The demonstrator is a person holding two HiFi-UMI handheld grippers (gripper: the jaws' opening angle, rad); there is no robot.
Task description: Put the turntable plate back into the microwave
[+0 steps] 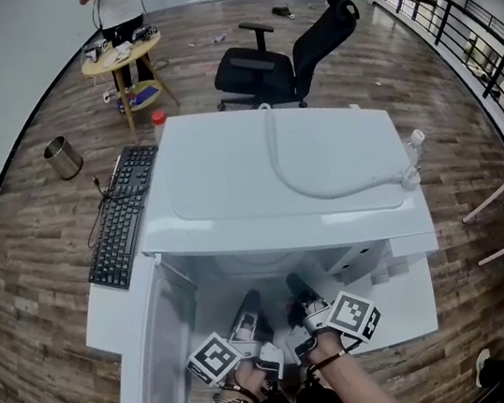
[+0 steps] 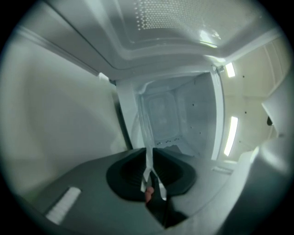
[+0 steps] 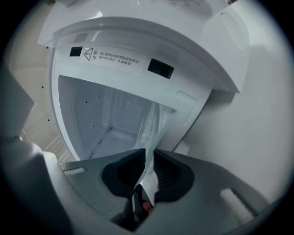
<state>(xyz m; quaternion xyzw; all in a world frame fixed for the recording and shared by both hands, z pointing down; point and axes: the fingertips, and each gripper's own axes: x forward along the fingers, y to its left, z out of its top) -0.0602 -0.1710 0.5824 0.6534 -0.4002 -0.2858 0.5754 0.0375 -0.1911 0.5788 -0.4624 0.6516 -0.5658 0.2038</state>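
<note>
Left gripper (image 2: 149,156), right gripper (image 3: 149,153) on turntable plate (image 2: 148,133) at microwave (image 1: 228,171) mouth

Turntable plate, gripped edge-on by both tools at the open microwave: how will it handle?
The turntable plate looks clear and thin like glass, so probably rigid but breakable if knocked on the microwave. Its smooth rim sits in narrow grips of the left tool and right tool, so it may slip. Two tools carrying it hint at some weight.

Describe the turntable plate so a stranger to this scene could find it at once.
Start at the white microwave on the table, its door swung open. At its mouth the left gripper and right gripper pinch the turntable plate: clear glass, seen edge-on, unlike the opaque white walls around it.
</note>
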